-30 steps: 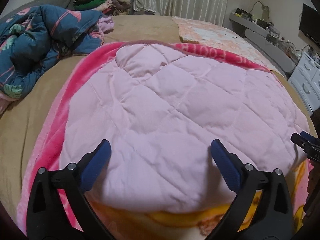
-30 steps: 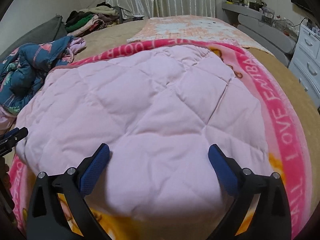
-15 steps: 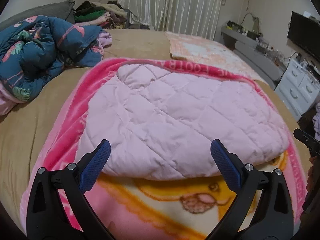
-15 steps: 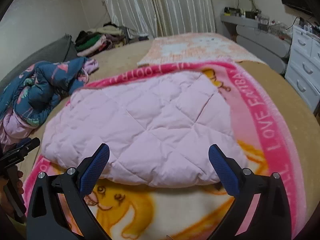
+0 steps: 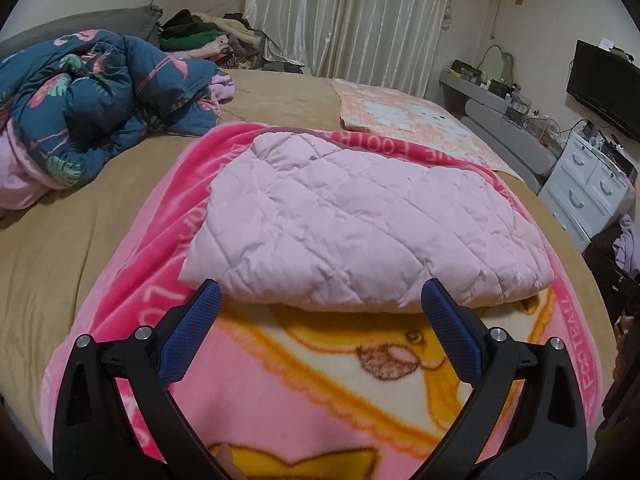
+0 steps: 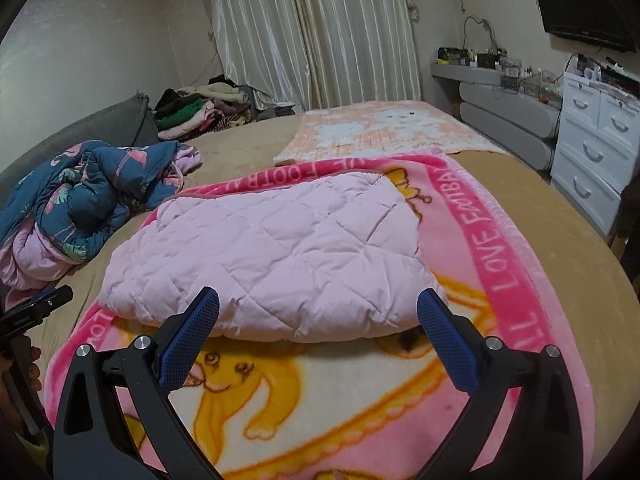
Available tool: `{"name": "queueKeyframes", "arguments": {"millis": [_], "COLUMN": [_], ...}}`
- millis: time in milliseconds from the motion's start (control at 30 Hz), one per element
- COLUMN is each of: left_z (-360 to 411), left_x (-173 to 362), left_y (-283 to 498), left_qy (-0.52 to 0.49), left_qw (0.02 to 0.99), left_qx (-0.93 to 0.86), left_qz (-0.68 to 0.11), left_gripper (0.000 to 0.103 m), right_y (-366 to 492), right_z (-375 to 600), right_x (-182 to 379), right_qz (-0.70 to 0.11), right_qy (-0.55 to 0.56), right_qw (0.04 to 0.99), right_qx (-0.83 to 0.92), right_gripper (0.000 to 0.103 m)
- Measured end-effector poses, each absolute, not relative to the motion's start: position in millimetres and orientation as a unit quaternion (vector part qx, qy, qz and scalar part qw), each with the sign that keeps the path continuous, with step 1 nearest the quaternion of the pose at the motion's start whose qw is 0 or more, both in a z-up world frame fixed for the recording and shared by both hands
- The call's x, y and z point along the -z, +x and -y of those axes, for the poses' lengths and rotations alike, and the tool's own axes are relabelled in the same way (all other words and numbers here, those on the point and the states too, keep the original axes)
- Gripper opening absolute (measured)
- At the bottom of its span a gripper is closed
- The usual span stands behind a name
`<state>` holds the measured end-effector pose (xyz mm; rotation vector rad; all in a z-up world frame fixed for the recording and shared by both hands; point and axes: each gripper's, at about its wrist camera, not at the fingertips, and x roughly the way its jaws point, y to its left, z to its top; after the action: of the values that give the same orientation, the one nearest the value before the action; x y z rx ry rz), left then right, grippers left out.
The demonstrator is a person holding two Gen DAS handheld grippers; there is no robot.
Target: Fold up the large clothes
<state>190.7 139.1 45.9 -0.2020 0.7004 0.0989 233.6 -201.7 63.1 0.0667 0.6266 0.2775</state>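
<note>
Pink quilted jacket [image 5: 360,220] lies folded, one piece, edges inside the blanket [image 5: 320,392] (tan bed around); left gripper [image 5: 320,308] and right gripper [image 6: 318,312] gape wide, empty.

both looking forward along spread fingers from the bed's near edge, facing the curtains [image 5: 360,20], sitting near and slightly above; left wrist view offset leftward, sharing the pink quilted garment [image 5: 360,224] and the cartoon blanket [image 6: 500,248].

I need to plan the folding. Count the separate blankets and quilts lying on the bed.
4. The pale pink quilt lies folded on the pink cartoon blanket; the crumpled blue flamingo comforter is to its left; the peach blanket lies flat beyond. The clothes pile may hide more.
</note>
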Motion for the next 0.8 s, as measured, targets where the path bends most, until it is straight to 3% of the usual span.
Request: {"name": "queueKeyframes", "arguments": {"millis": [800], "left_z": [-142], "left_x": [-45], "left_y": [134], "left_qy": [-0.093], "left_qw": [0.939], "left_qx": [-0.050], "left_qz": [-0.328], "left_gripper": [0.094], "right_y": [166], "right_z": [191], "right_x": [-57], "right_qz": [-0.286], "right_qy": [0.010], "right_qw": [0.947], "right_qx": [-0.145], "right_gripper": [0.099]}}
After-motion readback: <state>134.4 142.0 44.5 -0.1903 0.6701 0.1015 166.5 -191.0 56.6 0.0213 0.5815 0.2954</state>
